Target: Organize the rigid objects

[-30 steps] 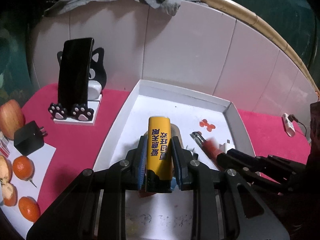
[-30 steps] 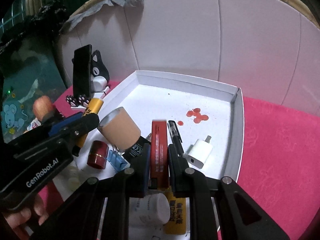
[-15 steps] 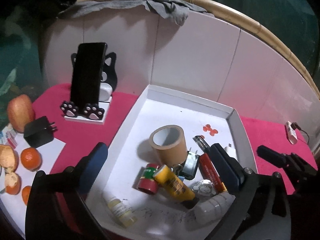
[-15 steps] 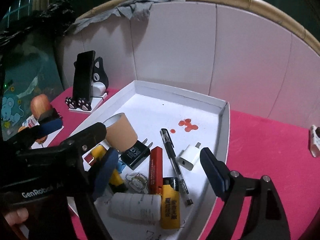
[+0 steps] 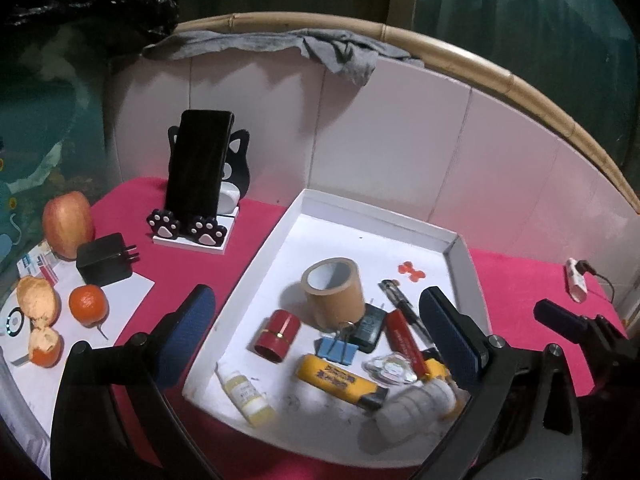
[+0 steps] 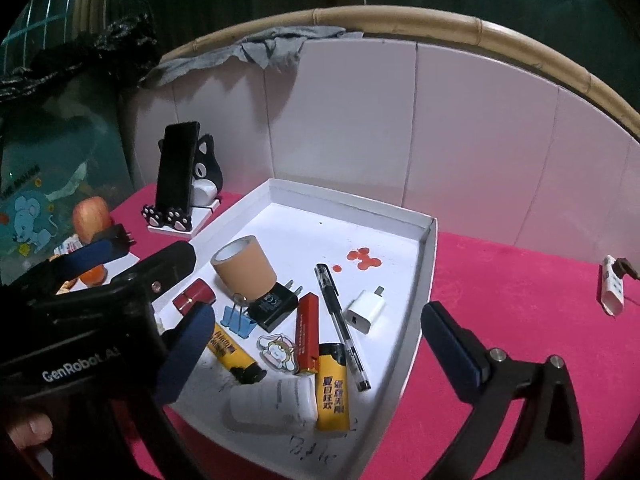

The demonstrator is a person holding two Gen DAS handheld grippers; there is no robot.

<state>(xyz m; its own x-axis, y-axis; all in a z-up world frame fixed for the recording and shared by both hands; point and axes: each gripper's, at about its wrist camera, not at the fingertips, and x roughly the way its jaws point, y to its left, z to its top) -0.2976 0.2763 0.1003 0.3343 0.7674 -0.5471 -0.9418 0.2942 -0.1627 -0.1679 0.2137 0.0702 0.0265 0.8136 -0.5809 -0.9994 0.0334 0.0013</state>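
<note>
Both grippers wide over the tray

Left gripper (image 5: 324, 332) and right gripper (image 6: 316, 344) gape empty. Yellow tube (image 5: 340, 380) lies low centre in the white tray (image 5: 256, 272), long axis slanting lower right, nearer the left gripper

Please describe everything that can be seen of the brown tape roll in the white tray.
The brown tape roll is a wide cylinder of tan packing tape with a paler inner core, hollow in the middle. It stands on end in the white tray, its open top slightly toward the camera. It sits in the left middle of the tray, behind the clutter. The black charger lies close against its base, and the wire handle of the blue binder clip reaches its foot. Neither gripper touches it.
</note>
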